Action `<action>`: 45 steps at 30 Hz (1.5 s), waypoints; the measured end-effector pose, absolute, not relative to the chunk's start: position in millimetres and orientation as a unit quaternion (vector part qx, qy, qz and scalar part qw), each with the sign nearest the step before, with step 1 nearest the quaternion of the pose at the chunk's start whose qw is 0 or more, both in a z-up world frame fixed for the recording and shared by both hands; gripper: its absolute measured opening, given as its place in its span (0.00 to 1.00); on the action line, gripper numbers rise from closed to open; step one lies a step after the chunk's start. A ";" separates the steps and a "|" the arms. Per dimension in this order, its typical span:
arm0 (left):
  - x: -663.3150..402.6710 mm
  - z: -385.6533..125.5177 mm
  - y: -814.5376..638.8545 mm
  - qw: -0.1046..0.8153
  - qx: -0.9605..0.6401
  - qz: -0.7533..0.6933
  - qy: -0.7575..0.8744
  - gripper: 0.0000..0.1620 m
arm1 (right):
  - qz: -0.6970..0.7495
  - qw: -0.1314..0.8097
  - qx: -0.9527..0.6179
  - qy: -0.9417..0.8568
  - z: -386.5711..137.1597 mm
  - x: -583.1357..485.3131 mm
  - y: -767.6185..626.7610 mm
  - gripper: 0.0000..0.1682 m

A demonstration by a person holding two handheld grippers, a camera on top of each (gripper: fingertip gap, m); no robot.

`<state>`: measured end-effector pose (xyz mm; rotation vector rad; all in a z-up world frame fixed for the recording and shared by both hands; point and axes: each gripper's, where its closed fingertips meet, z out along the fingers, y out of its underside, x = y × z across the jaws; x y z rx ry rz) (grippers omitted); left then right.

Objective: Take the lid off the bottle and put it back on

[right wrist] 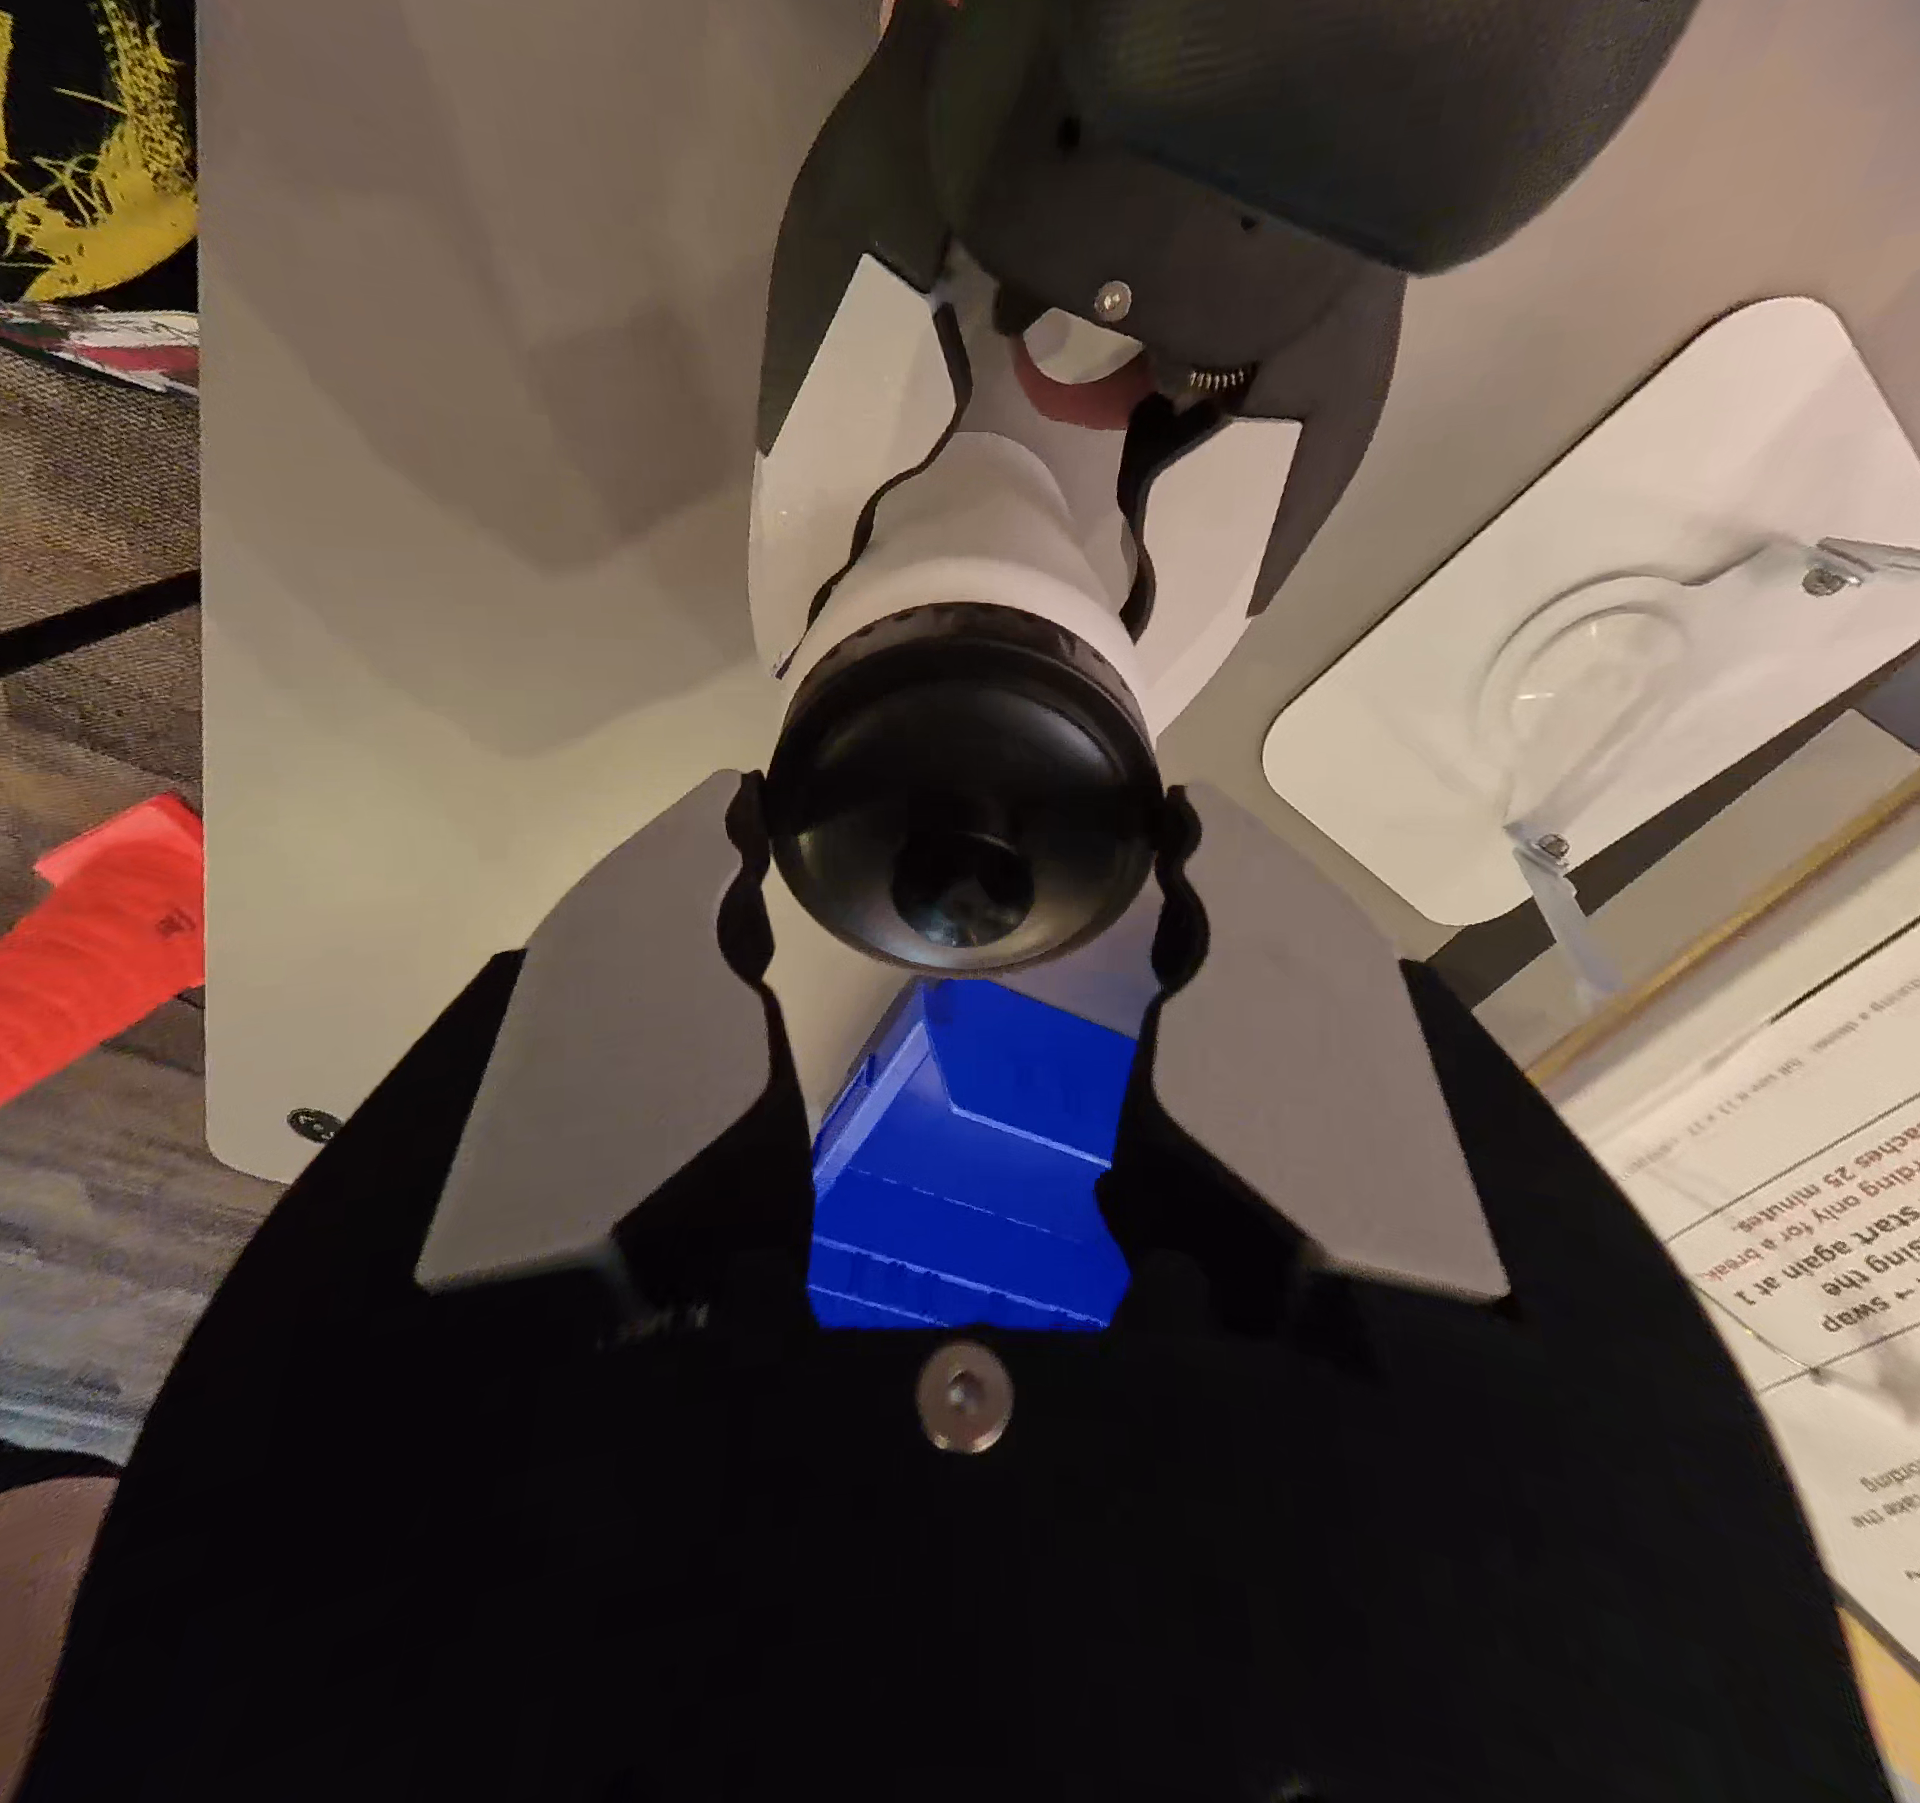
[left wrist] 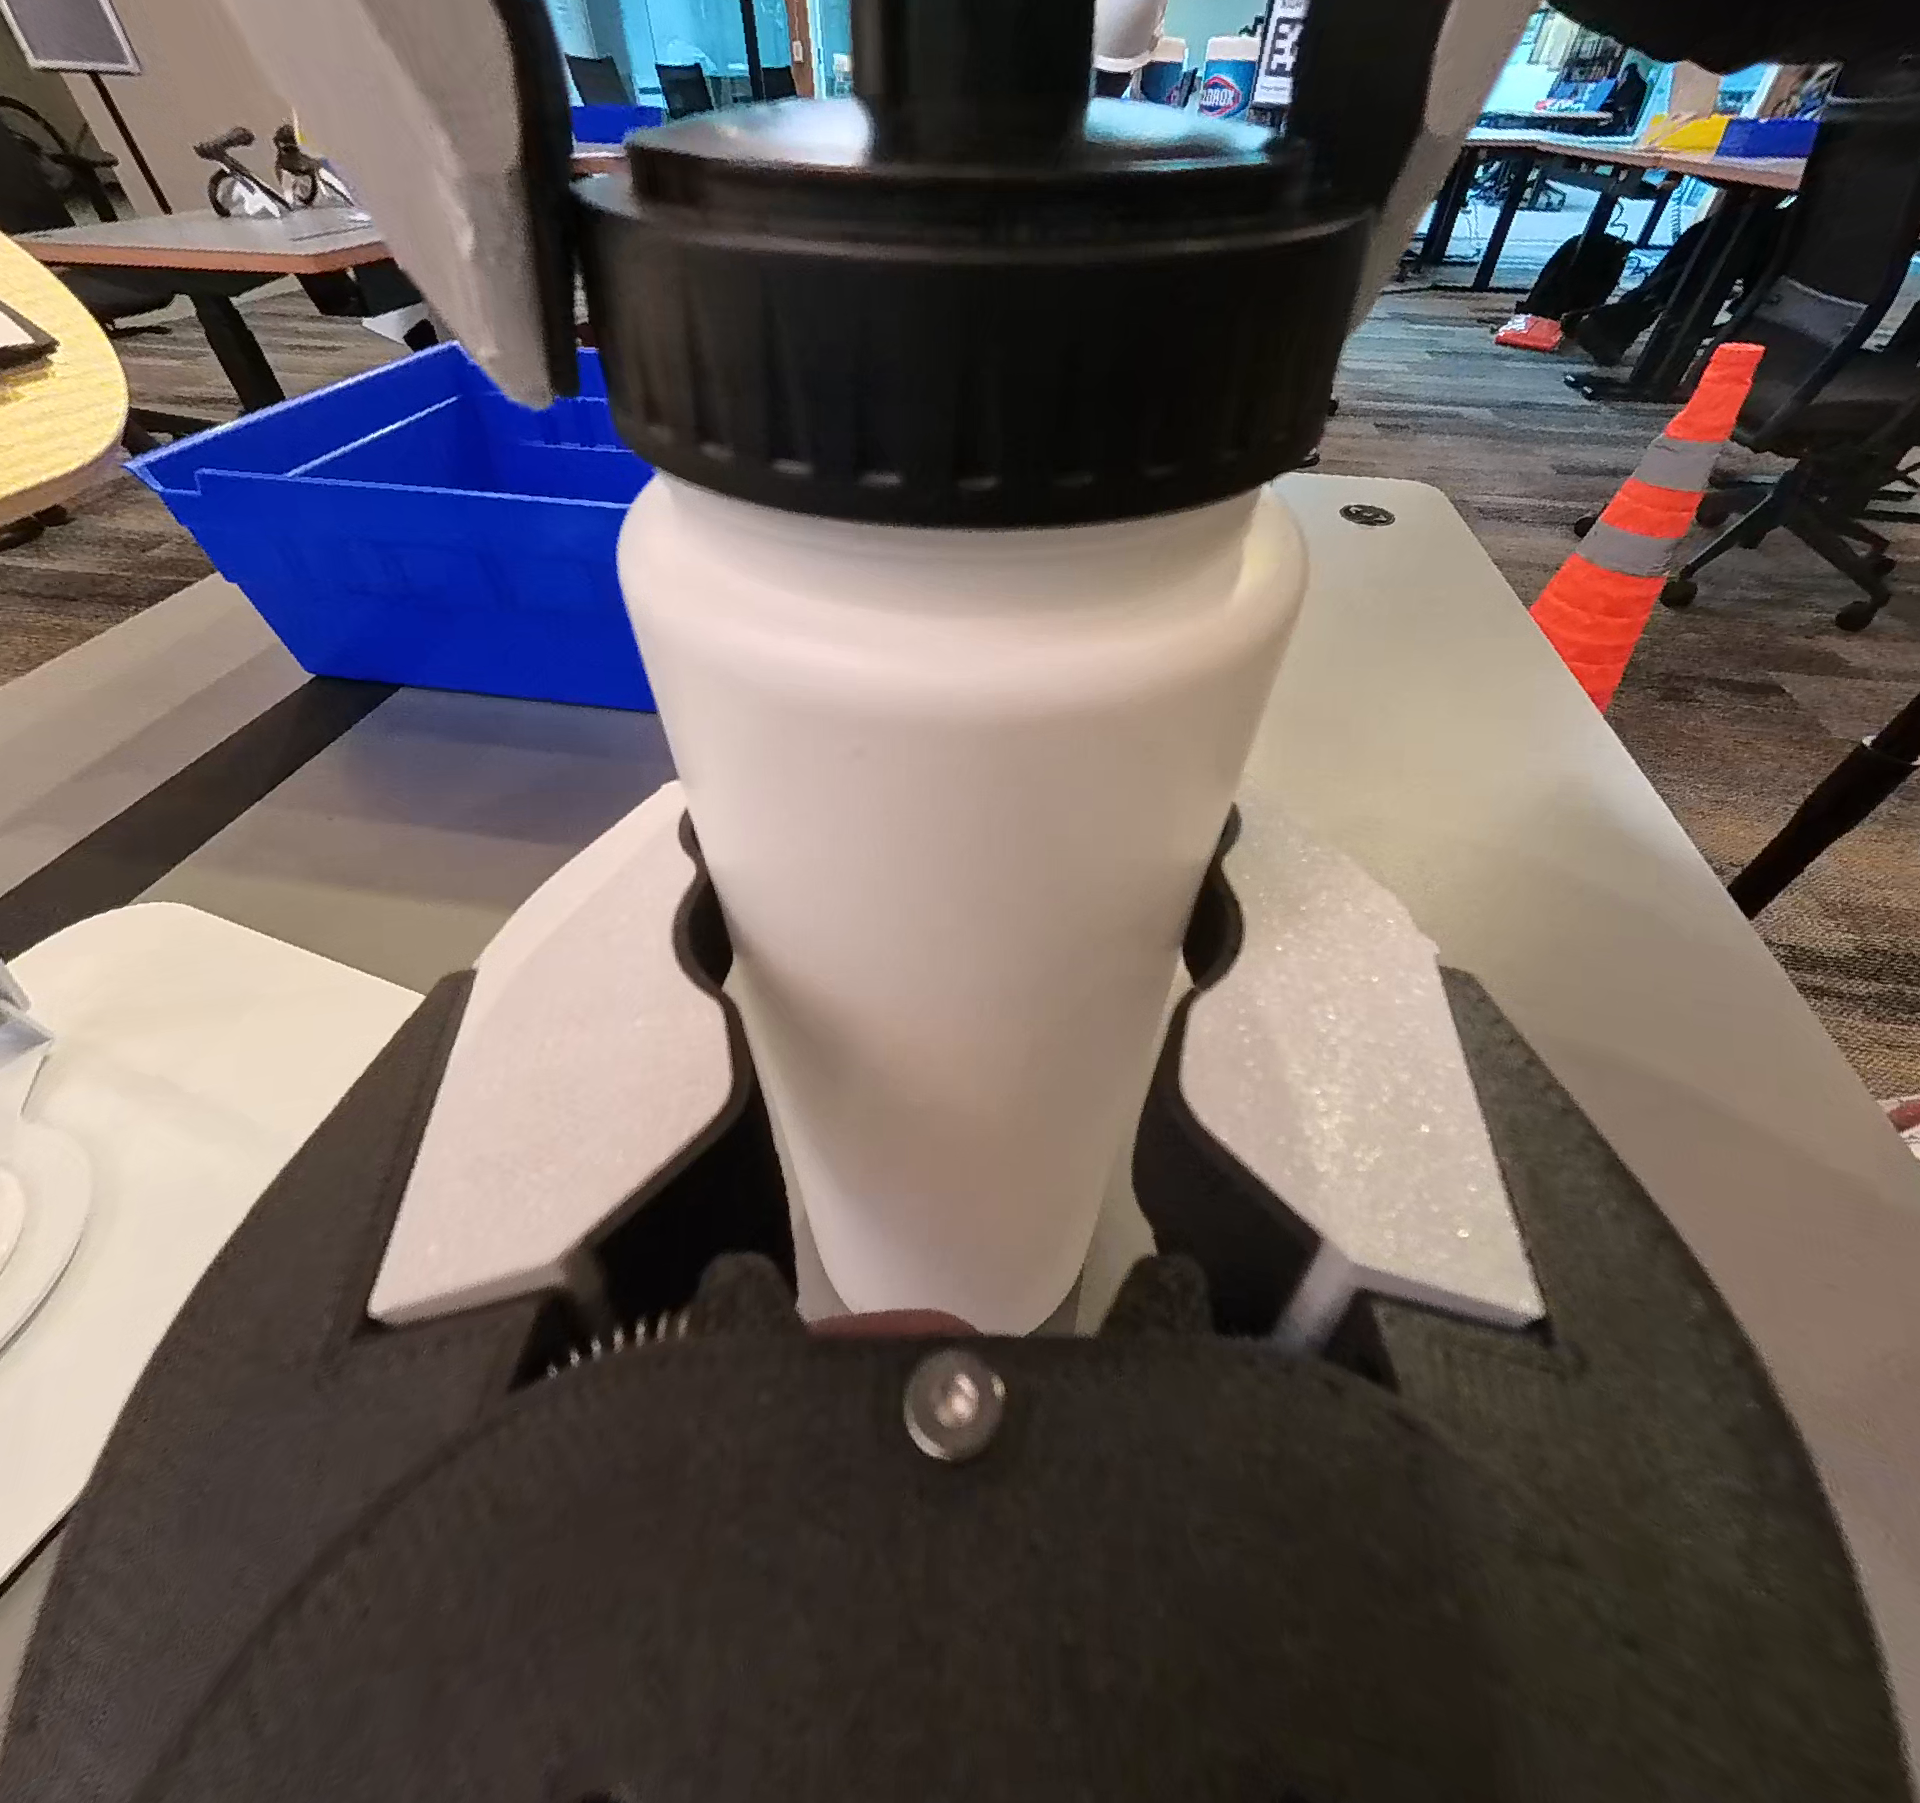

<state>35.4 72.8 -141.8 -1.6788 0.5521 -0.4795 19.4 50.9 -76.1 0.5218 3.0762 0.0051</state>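
So my right jaws [right wrist: 961, 870] are pinching the lid [right wrist: 961, 808] across its ribbed skirt, one finger on each side, coming straight down over the top. From that wrist view I'm looking right down the spout in the middle of the cap, so the bottle's long axis runs pretty much in line with my right tool: upright, with me on top of it. That's the relation that matters, I reckon, because any twist has to go around that vertical line or the threads will bind.

My left jaws [left wrist: 961, 932] are clamped on the bottle [left wrist: 961, 766] lower down, around the white body, coming in from the side and squeezing it level. So left holds the body, right owns the lid, and right is obviously the nearer one to the bit that has to turn.

The lid itself is black, wide, with vertical ridges round the rim and a stubby pull-spout on top. It looks seated flush on the bottle's shoulder, no gap I can see. The body is plain matte white, smooth, tapering a bit toward the base.

It's all held over a pale worktop [left wrist: 1455, 766], with a blue bin [left wrist: 416, 527] beyond.
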 end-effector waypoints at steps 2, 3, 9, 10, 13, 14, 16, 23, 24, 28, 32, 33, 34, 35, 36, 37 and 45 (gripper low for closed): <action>35.3 -141.8 72.4 0.609 -0.727 -0.208 0.240 0.54 | -0.001 0.010 0.201 0.980 -76.0 19.4 50.4 0.43; 35.0 -141.7 72.9 0.610 -0.727 -0.209 0.237 0.54 | -0.004 0.015 0.239 0.971 -76.0 19.5 50.6 0.43; 34.8 -141.7 73.0 0.609 -0.727 -0.210 0.238 0.54 | -0.042 0.003 0.464 0.885 -76.2 18.5 49.2 0.43; 35.5 -141.9 73.1 0.609 -0.728 -0.206 0.239 0.54 | -0.040 -0.002 0.476 0.879 -76.5 20.0 48.9 0.43; 35.5 -141.9 73.0 0.609 -0.728 -0.206 0.239 0.54 | -0.035 -0.006 0.455 0.890 -75.9 20.1 49.1 0.43; 35.5 -141.9 73.1 0.608 -0.728 -0.206 0.239 0.54 | -0.032 -0.002 0.438 0.898 -74.9 20.4 50.7 0.43; 35.5 -141.9 73.0 0.609 -0.727 -0.207 0.239 0.54 | -0.024 -0.019 0.377 0.926 -70.9 16.2 54.2 0.50; 35.5 -141.6 73.3 0.610 -0.726 -0.209 0.239 0.54 | 0.001 -0.014 0.170 0.985 -72.2 17.6 50.4 0.43; 35.6 -141.6 73.0 0.610 -0.726 -0.209 0.240 0.54 | 0.001 -0.009 0.163 0.987 -72.8 18.4 49.1 0.42; 35.0 -141.5 73.7 0.610 -0.726 -0.209 0.237 0.54 | -0.001 0.001 0.220 0.976 -73.3 18.8 50.0 0.42; 32.8 -140.9 74.4 0.611 -0.727 -0.213 0.231 0.54 | -0.026 0.002 0.396 0.918 -73.1 15.1 50.0 0.42; 33.7 -141.1 74.1 0.611 -0.726 -0.212 0.233 0.54 | -0.029 -0.005 0.424 0.905 -73.4 15.7 49.6 0.42; 34.6 -141.5 73.9 0.611 -0.726 -0.209 0.236 0.54 | -0.031 -0.012 0.437 0.899 -73.8 17.0 49.1 0.42; 35.3 -141.7 74.0 0.610 -0.727 -0.207 0.238 0.54 | -0.031 -0.018 0.445 0.895 -74.0 18.1 49.1 0.42; 35.4 -141.7 73.9 0.610 -0.727 -0.207 0.239 0.54 | -0.030 -0.022 0.442 0.896 -73.9 18.5 49.2 0.42; 35.4 -141.7 74.1 0.610 -0.727 -0.208 0.239 0.54 | -0.029 -0.021 0.428 0.903 -73.7 18.6 49.4 0.42; 35.5 -141.6 73.8 0.611 -0.725 -0.209 0.240 0.54 | 0.026 -0.019 0.227 0.973 -79.8 17.4 56.2 0.50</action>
